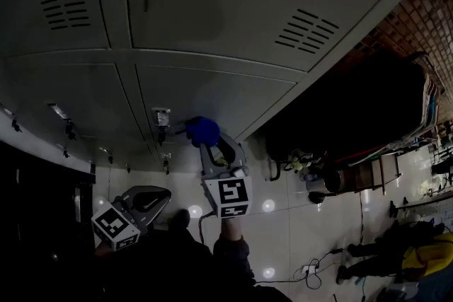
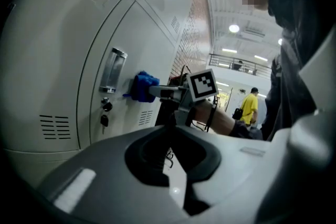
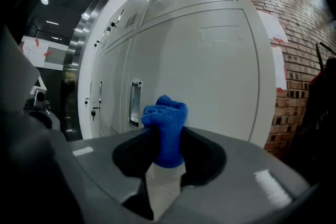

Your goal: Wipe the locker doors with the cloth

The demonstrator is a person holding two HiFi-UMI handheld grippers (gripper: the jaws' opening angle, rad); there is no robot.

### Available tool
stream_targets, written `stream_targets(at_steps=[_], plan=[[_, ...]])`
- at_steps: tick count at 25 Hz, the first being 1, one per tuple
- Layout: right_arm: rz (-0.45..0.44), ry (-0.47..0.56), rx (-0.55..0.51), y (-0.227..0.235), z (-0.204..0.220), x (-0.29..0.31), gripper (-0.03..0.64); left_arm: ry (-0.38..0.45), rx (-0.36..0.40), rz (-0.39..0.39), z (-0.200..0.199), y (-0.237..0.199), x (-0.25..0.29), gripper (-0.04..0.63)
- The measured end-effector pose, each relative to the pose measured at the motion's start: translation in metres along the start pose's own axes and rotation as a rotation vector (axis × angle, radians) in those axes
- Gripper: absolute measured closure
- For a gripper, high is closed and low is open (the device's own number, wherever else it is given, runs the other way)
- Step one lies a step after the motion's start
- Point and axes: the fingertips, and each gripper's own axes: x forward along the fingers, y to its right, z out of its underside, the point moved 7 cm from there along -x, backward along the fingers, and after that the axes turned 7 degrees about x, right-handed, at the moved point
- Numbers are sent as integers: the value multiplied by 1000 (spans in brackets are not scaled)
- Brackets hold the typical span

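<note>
cloth (image 3: 167, 115) clamped in right gripper (image 3: 168, 138) near locker door (image 3: 210, 76); left gripper (image 2: 169, 131) has jaws together.

I'm in a locker area of some big bldg: rows of grey metal lockers (image 3: 210, 71) w/ keys (image 2: 104, 121) in locks, brick wall (image 3: 299, 23), shiny tiled floor (image 1: 290, 223).

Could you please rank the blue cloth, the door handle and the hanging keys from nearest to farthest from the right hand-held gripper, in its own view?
1. Blue cloth: held in the right hand-held gripper.
2. Door handle: just left, on the locker ahead.
3. Hanging keys: far left, well beyond the handle.
</note>
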Motion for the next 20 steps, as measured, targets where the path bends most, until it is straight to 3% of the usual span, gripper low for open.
stream_targets(at_steps=[12, 20], plan=[[88, -11, 21, 79, 15, -36, 499, -2, 4, 24, -5, 27, 54, 598], [168, -15, 31, 96, 17, -44, 497, -1, 8, 45, -5, 23, 56, 598]])
